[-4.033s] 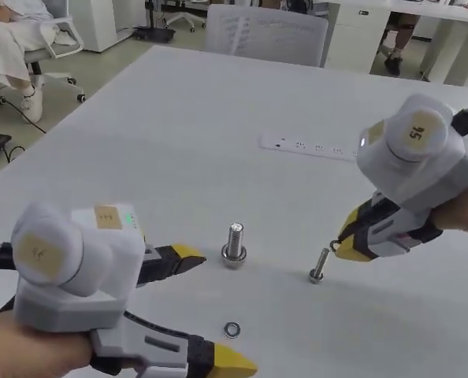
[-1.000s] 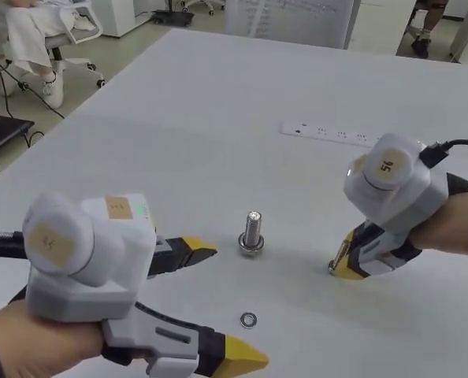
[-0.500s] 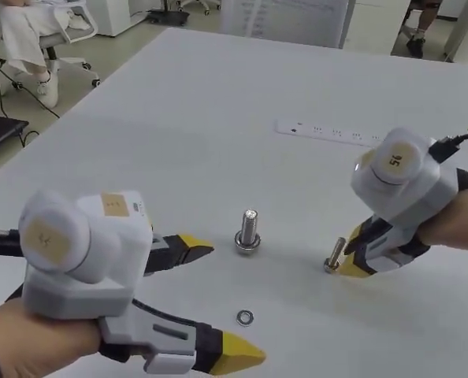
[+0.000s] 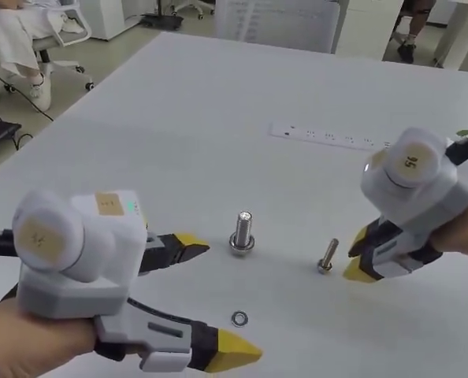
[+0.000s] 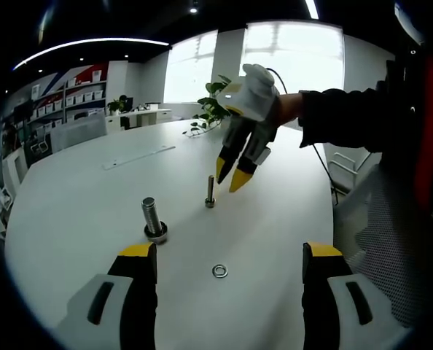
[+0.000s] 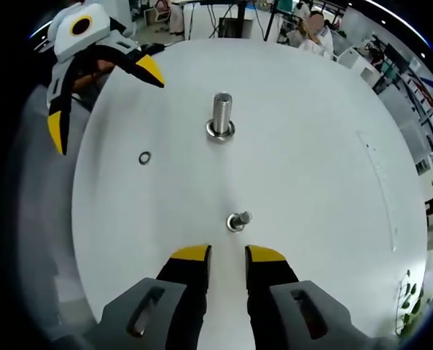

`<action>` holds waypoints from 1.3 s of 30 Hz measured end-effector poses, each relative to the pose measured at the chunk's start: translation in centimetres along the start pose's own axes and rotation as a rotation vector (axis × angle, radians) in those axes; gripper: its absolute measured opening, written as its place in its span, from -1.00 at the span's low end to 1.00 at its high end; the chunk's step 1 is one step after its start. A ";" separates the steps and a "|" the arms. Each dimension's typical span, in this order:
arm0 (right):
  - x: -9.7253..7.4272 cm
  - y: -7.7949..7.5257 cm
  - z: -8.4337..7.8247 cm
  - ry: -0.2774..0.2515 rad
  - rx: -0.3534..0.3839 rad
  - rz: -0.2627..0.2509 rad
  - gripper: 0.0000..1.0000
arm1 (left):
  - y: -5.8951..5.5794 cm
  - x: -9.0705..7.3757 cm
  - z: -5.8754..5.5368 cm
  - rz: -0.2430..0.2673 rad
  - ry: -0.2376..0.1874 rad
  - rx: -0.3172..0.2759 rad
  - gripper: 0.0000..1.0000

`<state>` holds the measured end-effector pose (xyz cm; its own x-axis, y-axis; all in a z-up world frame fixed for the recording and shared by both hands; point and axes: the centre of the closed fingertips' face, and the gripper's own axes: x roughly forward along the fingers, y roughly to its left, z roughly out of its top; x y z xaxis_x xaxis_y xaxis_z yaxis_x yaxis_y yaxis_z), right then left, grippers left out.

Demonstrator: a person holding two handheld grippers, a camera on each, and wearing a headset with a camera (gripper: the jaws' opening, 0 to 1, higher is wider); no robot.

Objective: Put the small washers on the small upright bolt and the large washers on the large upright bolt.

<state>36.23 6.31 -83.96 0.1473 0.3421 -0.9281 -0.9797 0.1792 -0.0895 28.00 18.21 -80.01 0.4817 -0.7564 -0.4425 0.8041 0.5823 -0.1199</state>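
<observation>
Two silver bolts stand on the white tabletop (image 4: 218,118): the large threaded steel bolt (image 4: 242,231) at centre, and the small slim steel bolt (image 4: 327,256) off to its right, well apart. The grey, yellow-tipped left gripper (image 4: 216,299) hovers low at the near side, jaws spread wide, nothing in them. Just ahead of that gap lies one small silver ring washer (image 5: 219,271), flat on the table, nearer than the large bolt and touching neither jaw. The matching right gripper (image 6: 227,253) sits just beside the small bolt, jaws only a narrow gap apart and empty, the bolt just beyond its tips. There's a metal collar around the large bolt's foot; washer or bolt head, can't tell. A white power strip (image 4: 336,138) lies farther back.
</observation>
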 end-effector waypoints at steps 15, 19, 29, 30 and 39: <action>-0.5 3.0 1.3 -0.029 -0.022 0.022 -0.60 | -0.2 -0.3 0.2 -0.004 -0.016 0.012 0.64; -0.1 4.1 2.0 -0.031 -0.046 0.040 -0.60 | -0.4 -0.4 0.3 -0.006 -0.020 0.017 0.64; 0.6 6.0 4.0 -0.044 -0.096 0.073 -0.60 | -0.6 -0.5 0.4 -0.009 -0.023 0.027 0.63; 0.7 6.1 4.2 -0.046 -0.101 0.077 -0.60 | -0.6 -0.5 0.5 -0.010 -0.024 0.025 0.63; 2.3 8.2 6.5 -0.054 -0.167 0.126 -0.60 | -0.7 -0.5 0.6 -0.007 -0.023 0.030 0.63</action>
<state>29.43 14.57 -84.45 0.0253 0.4018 -0.9154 -0.9991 -0.0221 -0.0373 27.39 18.04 -79.17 0.4834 -0.7675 -0.4211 0.8175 0.5678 -0.0964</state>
